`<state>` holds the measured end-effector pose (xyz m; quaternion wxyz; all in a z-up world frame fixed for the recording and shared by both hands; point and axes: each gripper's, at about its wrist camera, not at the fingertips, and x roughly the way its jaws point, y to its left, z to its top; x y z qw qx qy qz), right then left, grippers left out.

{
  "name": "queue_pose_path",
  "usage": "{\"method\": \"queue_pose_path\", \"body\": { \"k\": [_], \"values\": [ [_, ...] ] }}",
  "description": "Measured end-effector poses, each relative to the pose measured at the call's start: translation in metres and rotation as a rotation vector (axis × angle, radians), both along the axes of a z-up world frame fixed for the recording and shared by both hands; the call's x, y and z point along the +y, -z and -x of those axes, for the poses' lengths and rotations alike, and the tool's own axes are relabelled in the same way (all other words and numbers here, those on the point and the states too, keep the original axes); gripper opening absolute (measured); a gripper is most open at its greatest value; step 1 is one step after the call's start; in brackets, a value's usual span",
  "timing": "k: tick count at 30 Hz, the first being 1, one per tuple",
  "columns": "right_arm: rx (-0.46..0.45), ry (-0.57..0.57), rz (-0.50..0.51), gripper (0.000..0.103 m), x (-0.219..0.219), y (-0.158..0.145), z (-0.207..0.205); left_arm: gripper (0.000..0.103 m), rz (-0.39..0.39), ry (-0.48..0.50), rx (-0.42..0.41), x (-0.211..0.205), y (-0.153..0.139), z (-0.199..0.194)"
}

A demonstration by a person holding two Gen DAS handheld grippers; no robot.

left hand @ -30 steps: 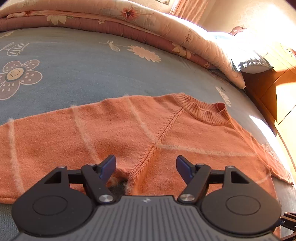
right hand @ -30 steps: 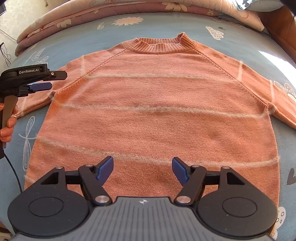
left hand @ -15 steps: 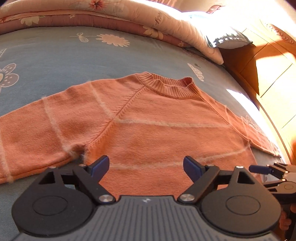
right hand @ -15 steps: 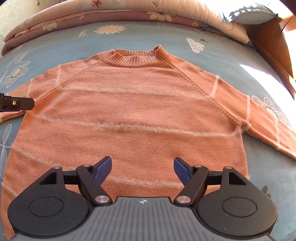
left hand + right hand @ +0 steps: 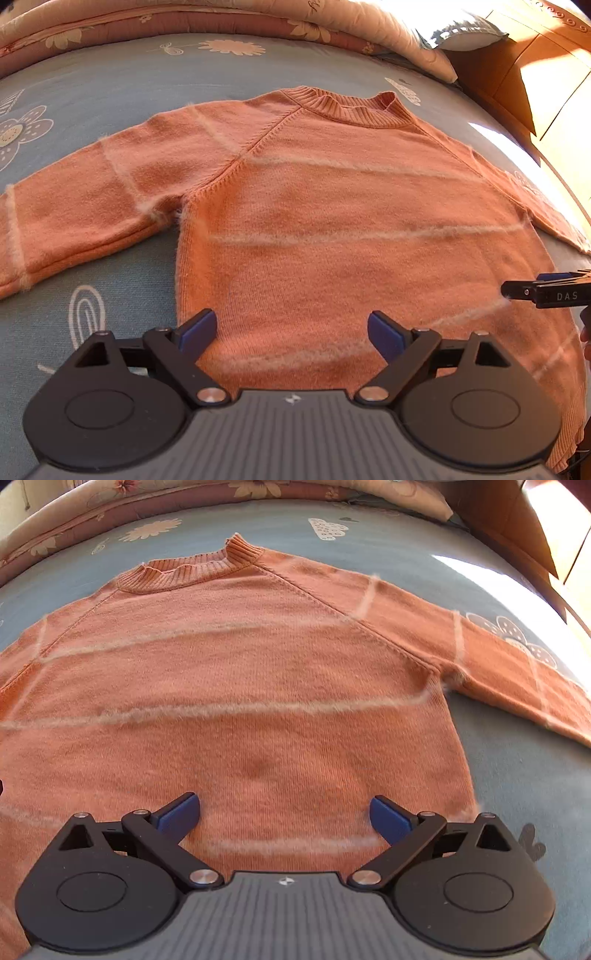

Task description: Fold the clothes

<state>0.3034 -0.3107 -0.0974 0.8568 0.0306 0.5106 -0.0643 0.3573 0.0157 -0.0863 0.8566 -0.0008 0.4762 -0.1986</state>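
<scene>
Orange sweater (image 5: 332, 229) lies flat and face-up on the blue bed sheet (image 5: 110, 74), collar (image 5: 347, 107) away from the grippers, both sleeves spread out sideways from the body, hem nearest the grippers. No fold visible anywhere on it, so as it lies, all the folding is outstanding: sleeves in, body over. Knit is fine-ribbed, soft, with thin fuzzy pale stripes across the body and sleeves; ribbed crew collar stands up a bit; slight dimple in the lower body. Left gripper (image 5: 291, 332) hangs over the sweater's hem near its left side edge, jaws wide apart, holding nothing. Right gripper (image 5: 284, 812) hangs over the hem nearer the right side edge, jaws also wide apart, empty. Beyond the collar, a rolled floral quilt (image 5: 221, 18) and a pillow (image 5: 469, 33); wooden furniture (image 5: 535, 55) off the sweater's right sleeve, sunlit.
</scene>
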Motion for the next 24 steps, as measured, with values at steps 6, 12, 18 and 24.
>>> {"method": "queue_pose_path", "body": {
  "k": [6, 12, 18, 24],
  "values": [
    [0.043, 0.034, -0.036, 0.103, -0.002, -0.001, 0.047, 0.09, -0.067, 0.074, -0.014, -0.023, -0.007, 0.043],
    [0.002, -0.002, -0.024, 0.103, 0.011, -0.001, 0.043, 0.09, -0.02, 0.155, -0.06, -0.06, -0.008, 0.045],
    [-0.049, -0.035, -0.019, 0.103, 0.024, 0.002, 0.036, 0.096, 0.013, 0.115, -0.085, -0.065, 0.012, 0.057],
    [-0.089, -0.054, -0.014, 0.103, 0.032, 0.004, 0.033, 0.099, -0.002, 0.115, -0.116, -0.065, 0.015, 0.07]
  ]
}}
